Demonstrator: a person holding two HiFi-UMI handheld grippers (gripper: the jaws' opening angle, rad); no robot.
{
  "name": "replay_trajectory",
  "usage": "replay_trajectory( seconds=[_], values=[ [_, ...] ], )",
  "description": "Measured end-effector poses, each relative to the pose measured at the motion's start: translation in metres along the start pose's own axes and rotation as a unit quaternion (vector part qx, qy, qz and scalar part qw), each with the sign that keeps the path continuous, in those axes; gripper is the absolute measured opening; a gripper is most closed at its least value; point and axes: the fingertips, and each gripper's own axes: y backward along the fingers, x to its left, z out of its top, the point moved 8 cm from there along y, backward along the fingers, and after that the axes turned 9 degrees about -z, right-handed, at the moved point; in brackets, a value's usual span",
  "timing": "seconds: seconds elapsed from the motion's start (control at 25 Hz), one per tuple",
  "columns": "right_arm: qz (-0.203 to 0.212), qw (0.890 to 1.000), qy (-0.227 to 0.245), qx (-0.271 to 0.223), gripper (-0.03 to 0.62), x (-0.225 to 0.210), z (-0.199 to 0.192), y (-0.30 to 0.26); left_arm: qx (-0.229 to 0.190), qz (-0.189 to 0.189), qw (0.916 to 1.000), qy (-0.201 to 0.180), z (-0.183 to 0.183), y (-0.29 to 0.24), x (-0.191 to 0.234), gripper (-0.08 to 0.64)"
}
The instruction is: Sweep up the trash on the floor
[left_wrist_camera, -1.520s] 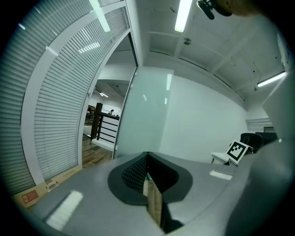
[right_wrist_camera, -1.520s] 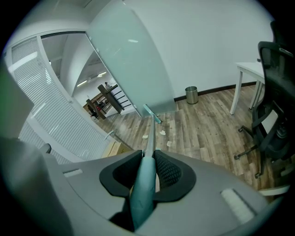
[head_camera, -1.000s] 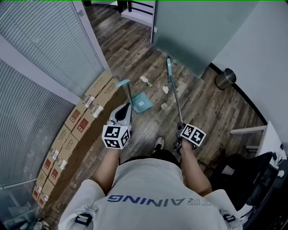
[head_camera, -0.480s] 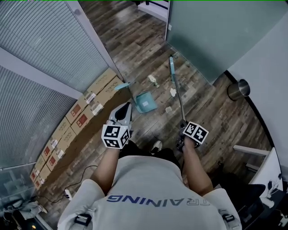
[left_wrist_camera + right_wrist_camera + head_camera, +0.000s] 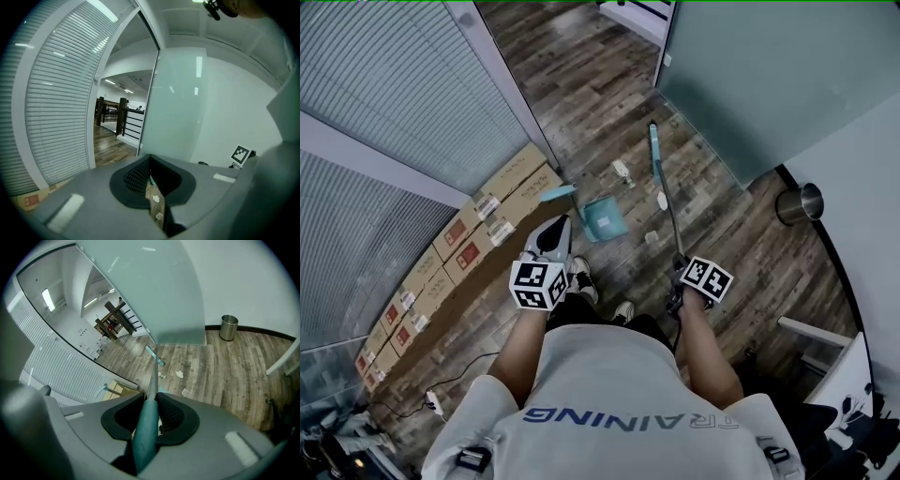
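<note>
My right gripper [image 5: 678, 272] [image 5: 149, 417] is shut on the teal handle of a long broom [image 5: 666, 202] [image 5: 146, 425]. The broom's pole slants forward, and its head [image 5: 654, 142] [image 5: 155, 356] rests on the wood floor near the glass wall. Three scraps of paper trash [image 5: 623, 171] [image 5: 179, 374] lie around the pole. A teal dustpan [image 5: 602, 217] stands on the floor left of the broom with its handle [image 5: 558, 194] upright. My left gripper [image 5: 555, 230] [image 5: 152, 199] hovers just short of that handle. It is shut with nothing in it; only a slit of floor shows between the jaws.
Cardboard boxes [image 5: 473, 239] line the blinds wall on the left. A frosted glass panel [image 5: 750, 84] stands ahead, and a metal bin [image 5: 800, 202] [image 5: 228, 327] sits by the right wall. A cable [image 5: 459, 370] trails at lower left. The person's shoes [image 5: 581, 277] are below the dustpan.
The person has stepped forward, so the boxes and bin have slid outward in the head view and the shoes now show. Both grippers moved forward and lower, and the dustpan is closer to the left one.
</note>
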Motion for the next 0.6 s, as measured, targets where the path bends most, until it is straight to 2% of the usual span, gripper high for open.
replay_trajectory(
  seconds=[0.4, 0.6],
  values=[
    [-0.032, 0.999, -0.005, -0.014, 0.104, 0.071, 0.047, -0.030, 0.026, -0.015, 0.9992, 0.026, 0.010, -0.044, 0.100, 0.000],
    [-0.033, 0.999, -0.008, -0.012, 0.104, 0.103, 0.057, -0.046, 0.045, -0.026, 0.9984, 0.022, 0.011, -0.059, 0.137, -0.002]
  ],
)
